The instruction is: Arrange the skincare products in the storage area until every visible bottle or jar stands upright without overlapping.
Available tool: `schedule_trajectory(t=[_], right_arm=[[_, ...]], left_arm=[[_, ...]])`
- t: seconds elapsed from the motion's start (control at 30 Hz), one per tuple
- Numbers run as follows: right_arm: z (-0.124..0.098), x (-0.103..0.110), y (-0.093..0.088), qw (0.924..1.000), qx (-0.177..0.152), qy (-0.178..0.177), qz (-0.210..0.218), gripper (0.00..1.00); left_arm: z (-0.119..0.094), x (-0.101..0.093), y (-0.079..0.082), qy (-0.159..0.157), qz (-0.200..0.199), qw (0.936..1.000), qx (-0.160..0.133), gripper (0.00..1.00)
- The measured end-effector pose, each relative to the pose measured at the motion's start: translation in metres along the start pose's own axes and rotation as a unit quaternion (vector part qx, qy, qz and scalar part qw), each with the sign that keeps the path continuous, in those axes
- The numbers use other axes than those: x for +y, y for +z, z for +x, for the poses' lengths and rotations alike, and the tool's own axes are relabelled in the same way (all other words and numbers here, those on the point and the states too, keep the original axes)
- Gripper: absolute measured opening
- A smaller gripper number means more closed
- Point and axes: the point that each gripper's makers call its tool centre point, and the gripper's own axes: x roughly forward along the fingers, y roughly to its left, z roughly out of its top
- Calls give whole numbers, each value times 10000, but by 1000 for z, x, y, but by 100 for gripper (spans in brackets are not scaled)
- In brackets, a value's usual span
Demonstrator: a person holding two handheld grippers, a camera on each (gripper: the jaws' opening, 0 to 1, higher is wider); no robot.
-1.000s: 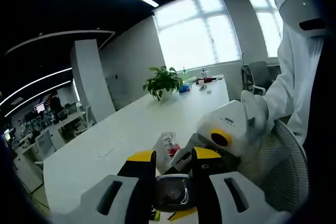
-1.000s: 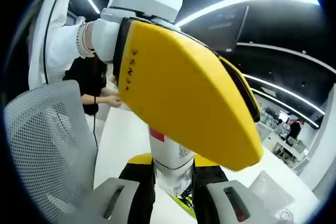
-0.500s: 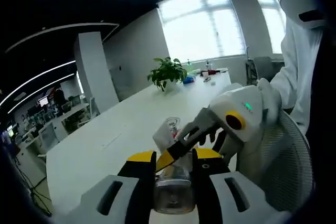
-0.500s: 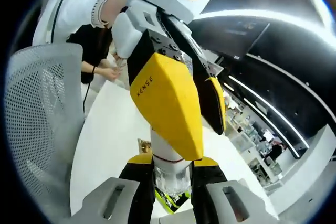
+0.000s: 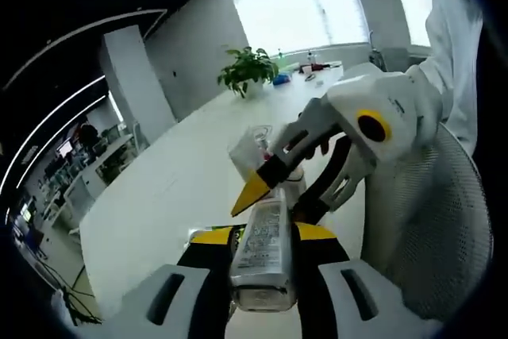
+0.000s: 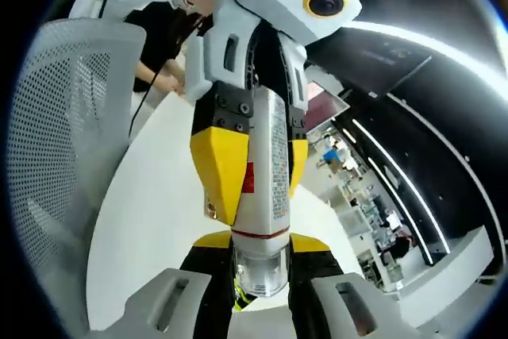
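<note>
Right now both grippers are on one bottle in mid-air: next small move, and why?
Probably release one end: the bottle is clamped by both the right gripper and the left gripper, above the white table. One gripper alone can then stand it upright.

Potted plant [image 5: 248, 66] far end white table [image 5: 171, 188] (mesh chair [image 6: 59, 140] nr).

Bright daylight from blown-out windows [image 5: 298, 5], ceiling light strips [image 6: 413, 37] glaring, dark ceiling, strong fisheye bending at edges, near bottle [image 5: 262, 256] soft, slight motion blur
</note>
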Motion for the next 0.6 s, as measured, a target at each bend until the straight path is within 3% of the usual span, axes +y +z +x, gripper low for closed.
schedule_trajectory(t=[0.13, 0.6], right_arm=[[0, 1, -2, 9999, 64, 24, -97, 16], [-1, 1, -1, 9998, 83, 46, -157, 16]], left_arm=[[2, 1, -10, -63, 183, 9993, 317, 30], [-1, 1, -13, -355, 309, 9972, 574, 35]])
